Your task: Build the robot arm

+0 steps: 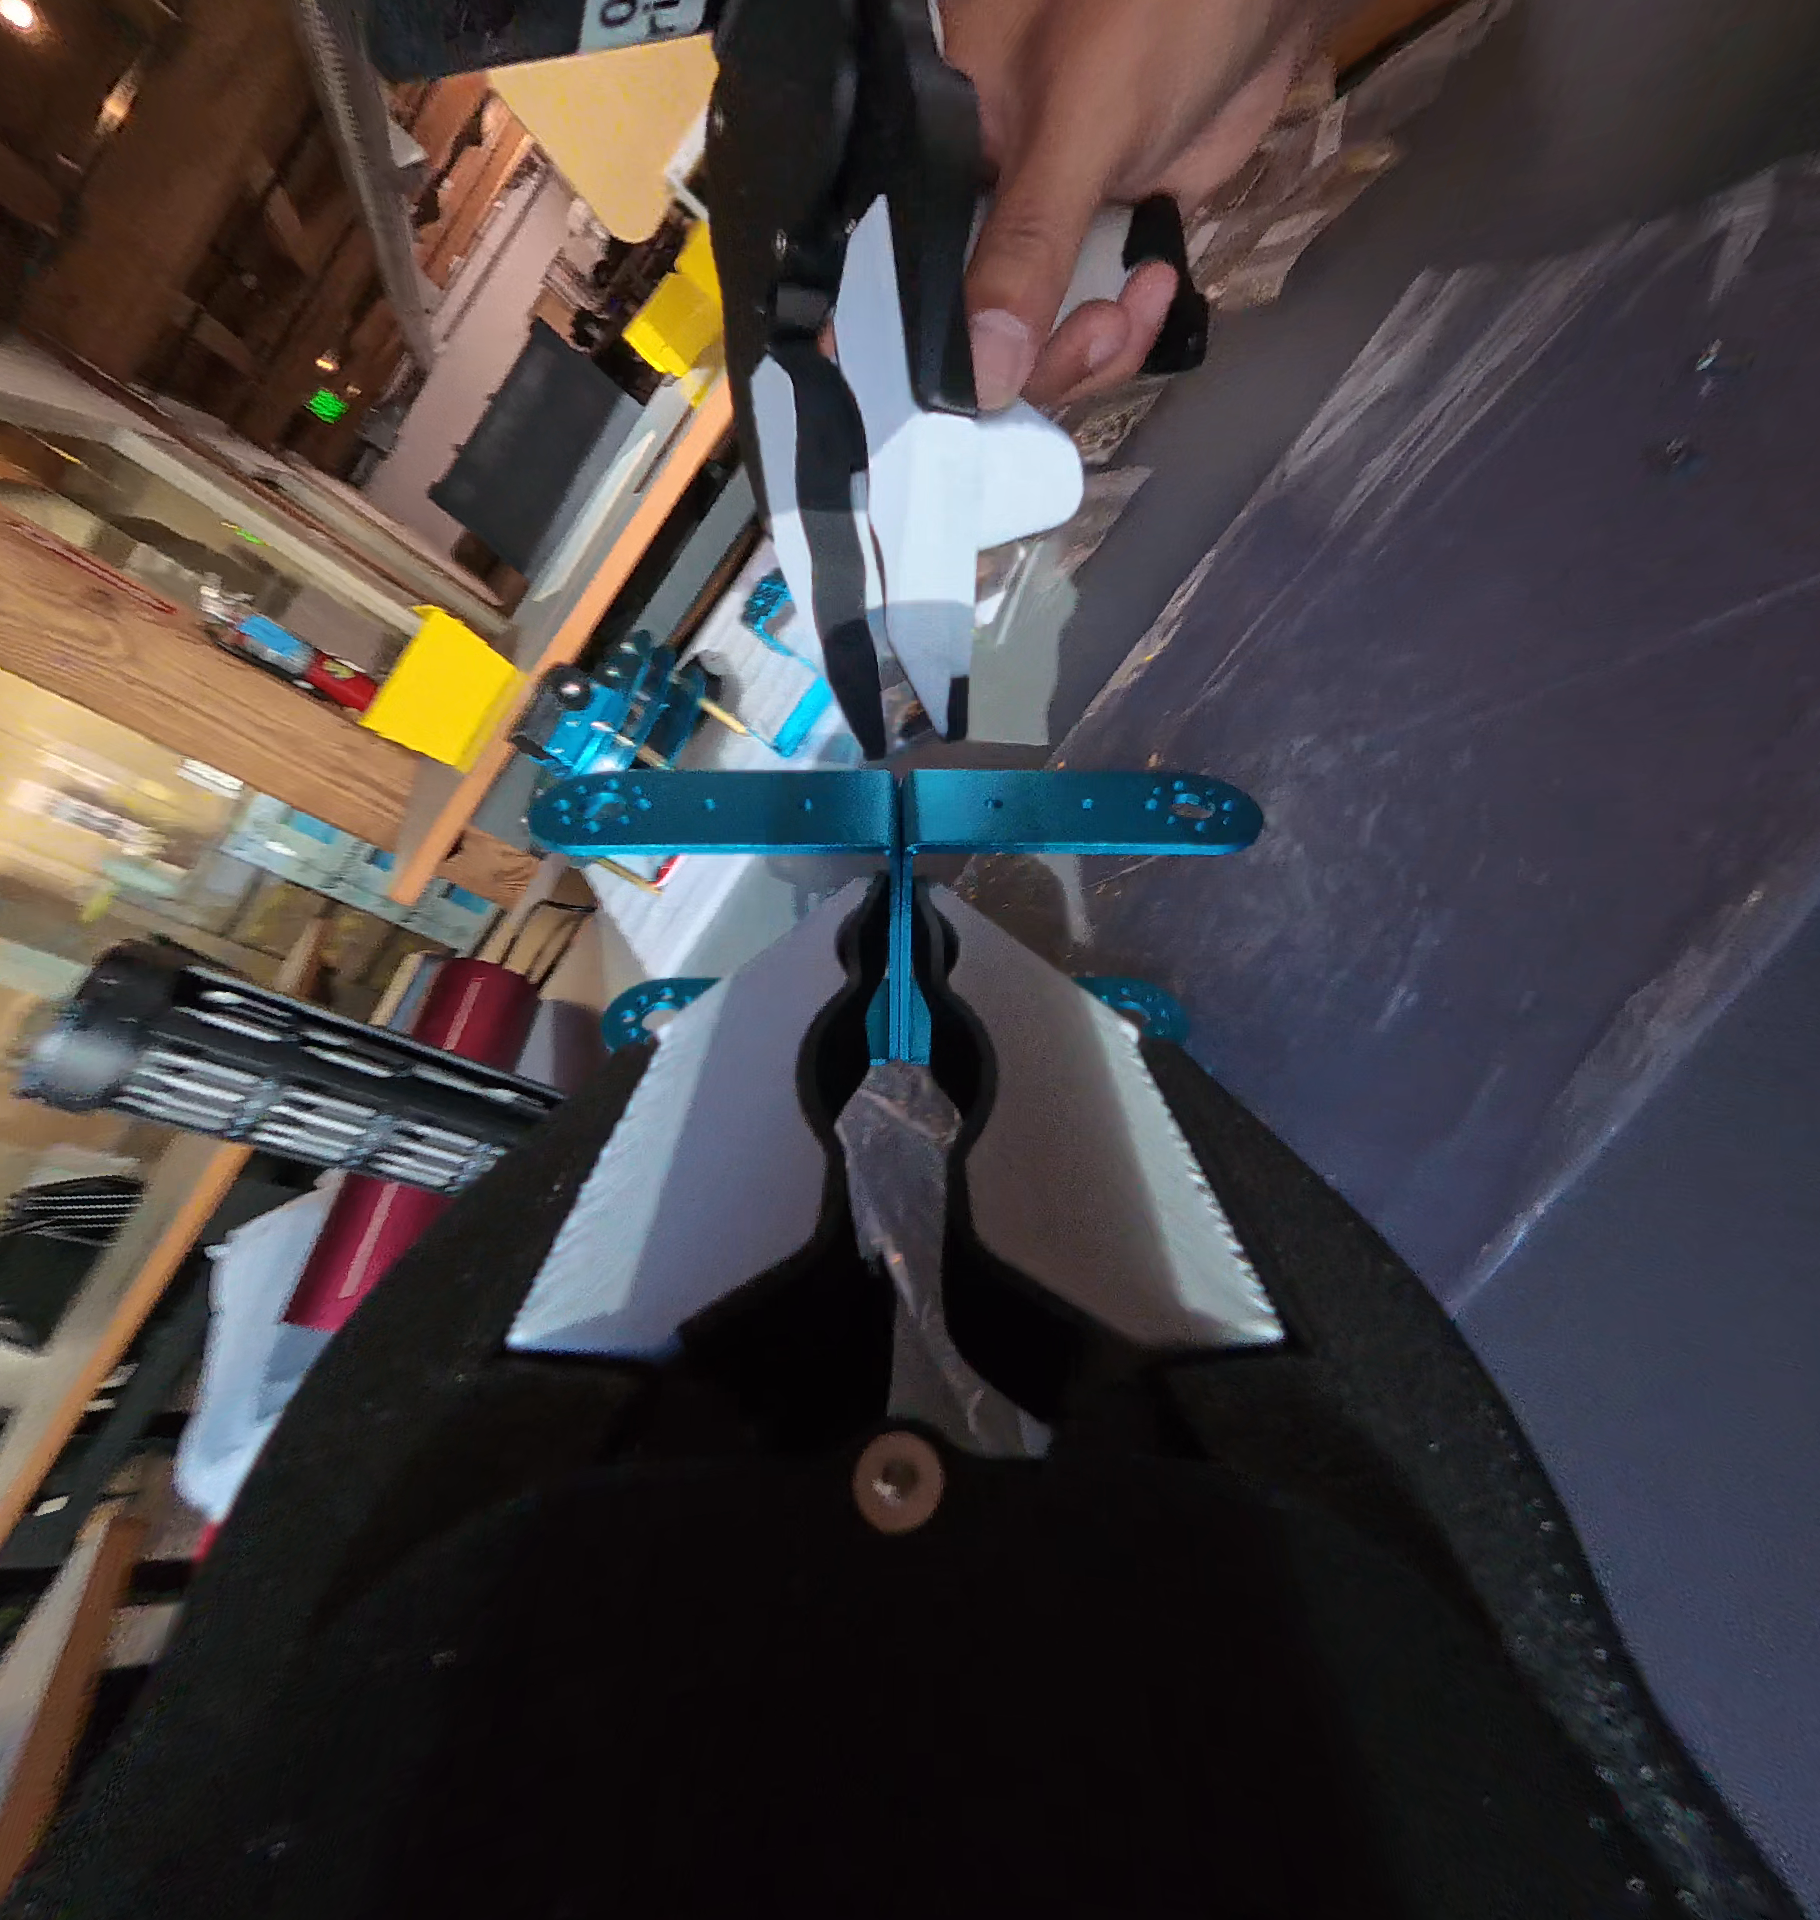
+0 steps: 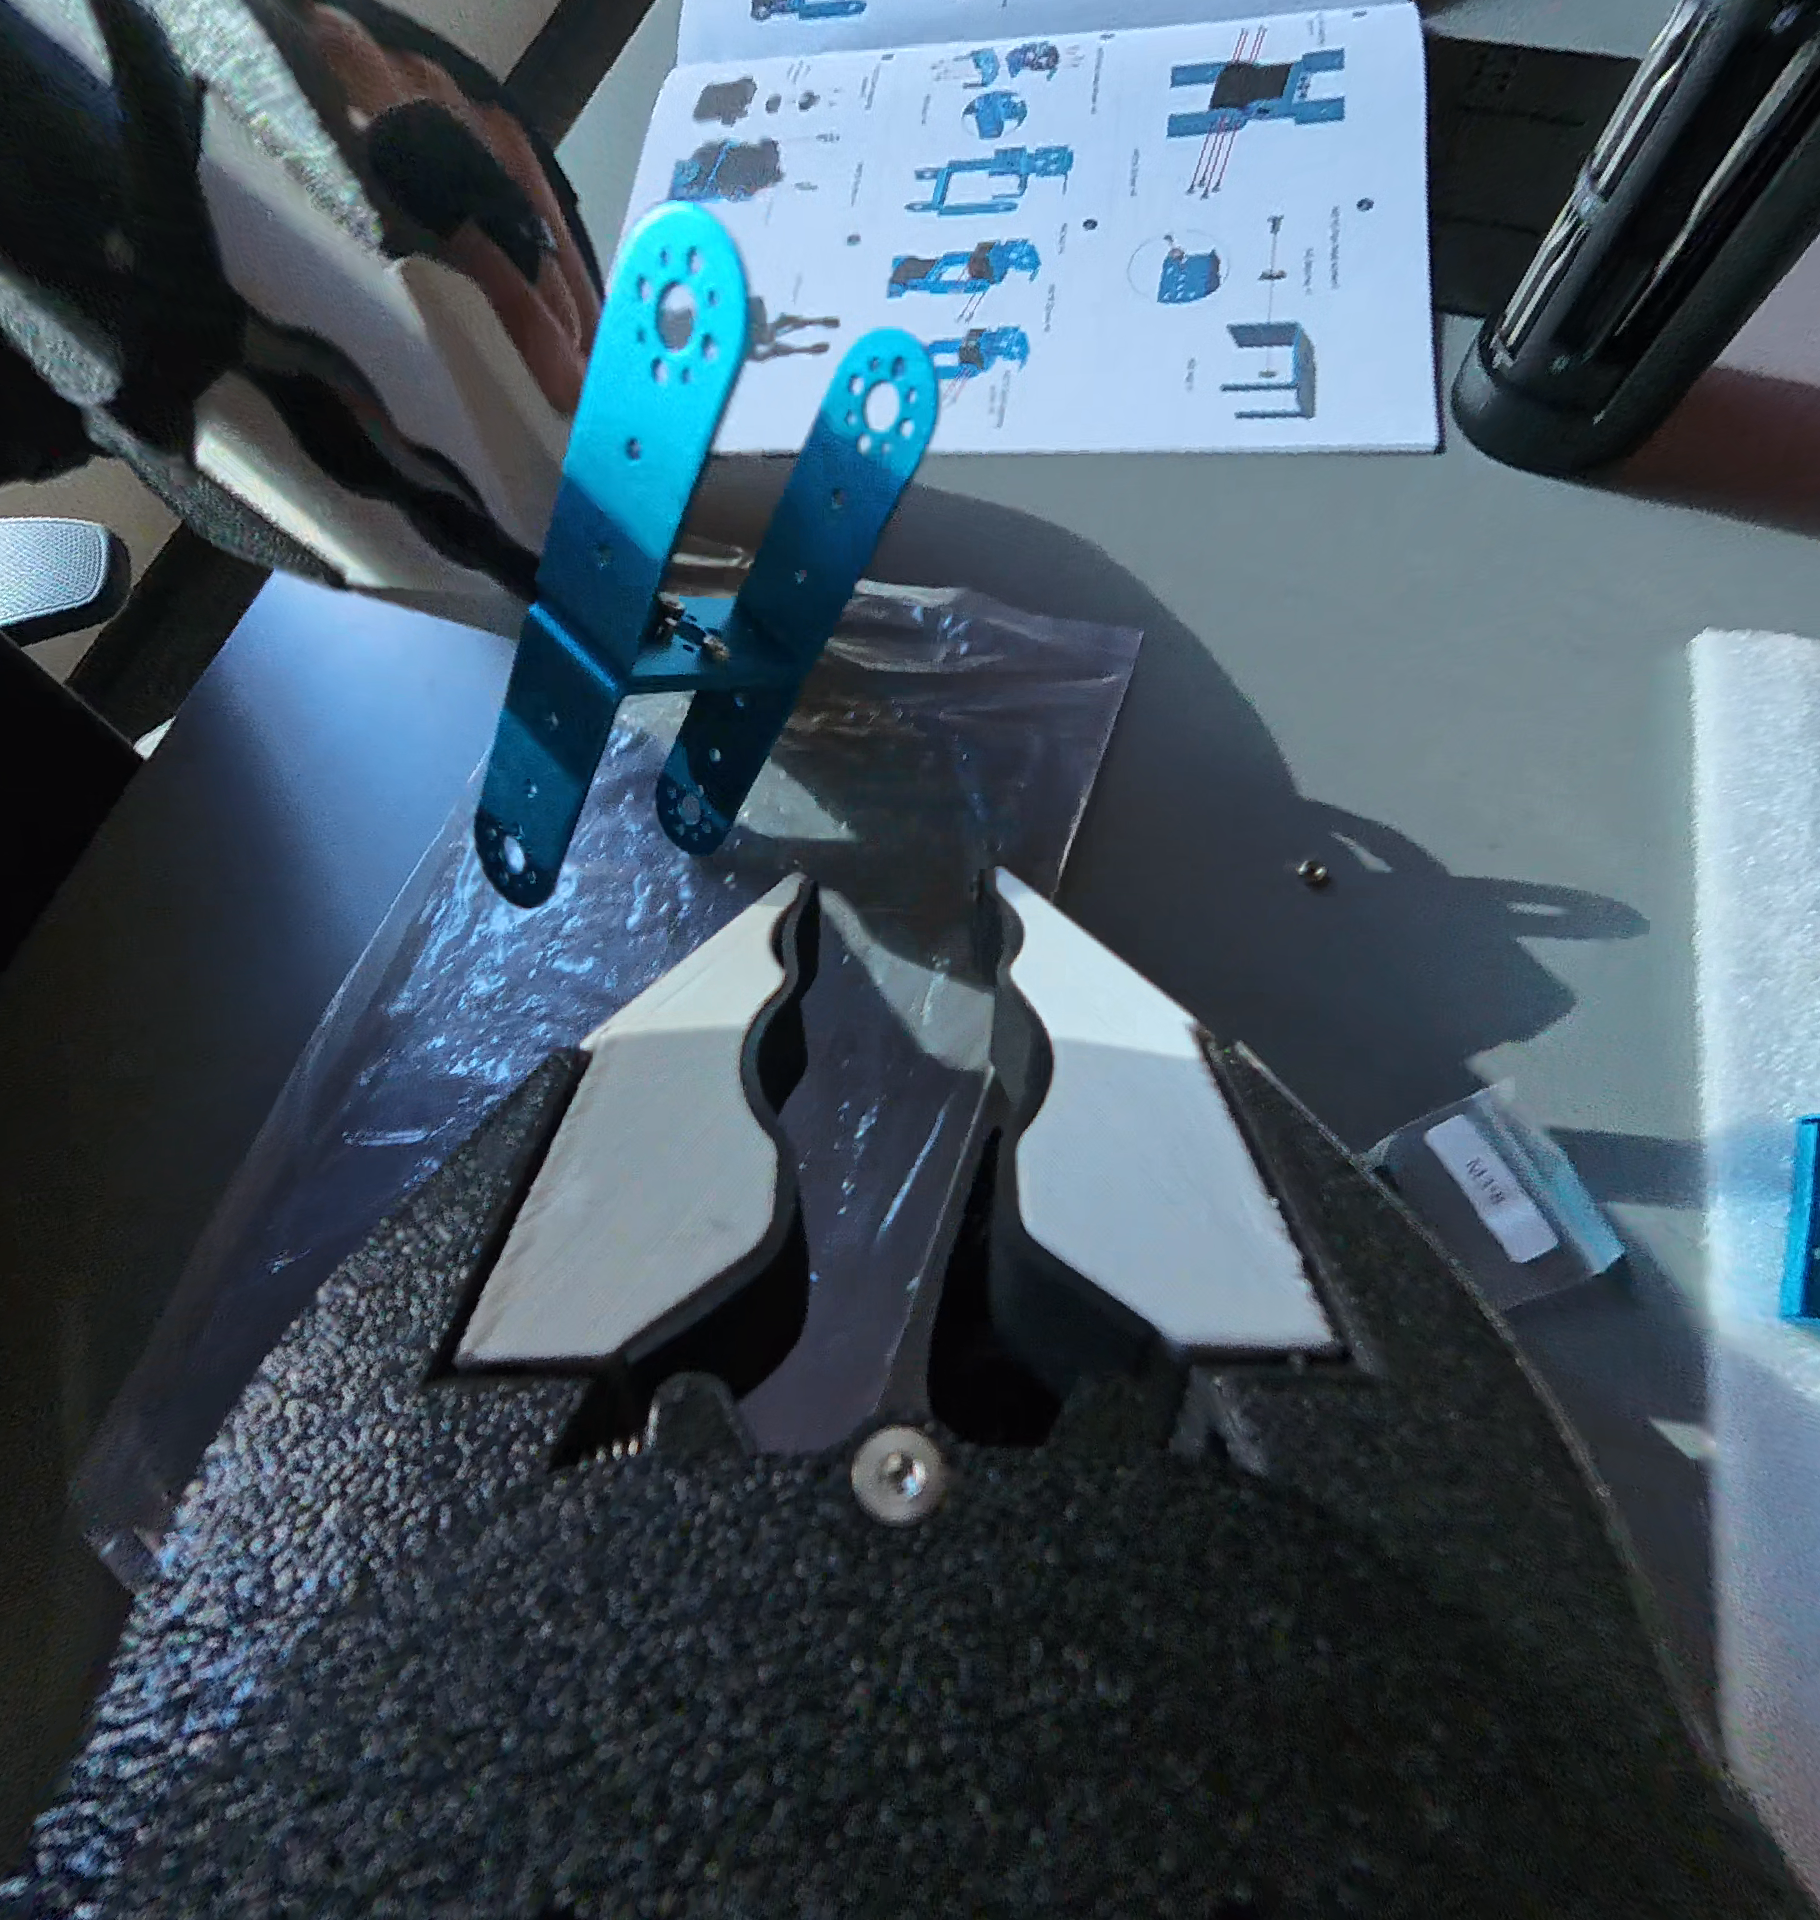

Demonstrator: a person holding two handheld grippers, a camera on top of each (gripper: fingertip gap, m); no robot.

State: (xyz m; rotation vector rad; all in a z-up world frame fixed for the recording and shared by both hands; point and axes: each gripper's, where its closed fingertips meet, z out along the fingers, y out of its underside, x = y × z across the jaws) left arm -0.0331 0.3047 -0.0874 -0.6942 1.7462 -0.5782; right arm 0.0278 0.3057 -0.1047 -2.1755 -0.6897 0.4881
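Left gripper (image 1: pixel 901 914) clamped tight on blue H-shaped servo bracket (image 2: pixel 667 561), raised above clear plastic bag (image 2: pixel 916 727) on worktop (image 2: pixel 1353 623). Right gripper (image 2: pixel 901 894) partly open, empty, just beside bracket, over bag.

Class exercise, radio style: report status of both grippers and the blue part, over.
Left gripper shut on blue bracket assembly, held off the table. Right gripper open, empty, over clear plastic bag. Loose screw on table beside it.

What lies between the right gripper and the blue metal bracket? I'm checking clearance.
In the right wrist view, only the clear plastic bag on the table lies between the right gripper and the blue metal bracket.
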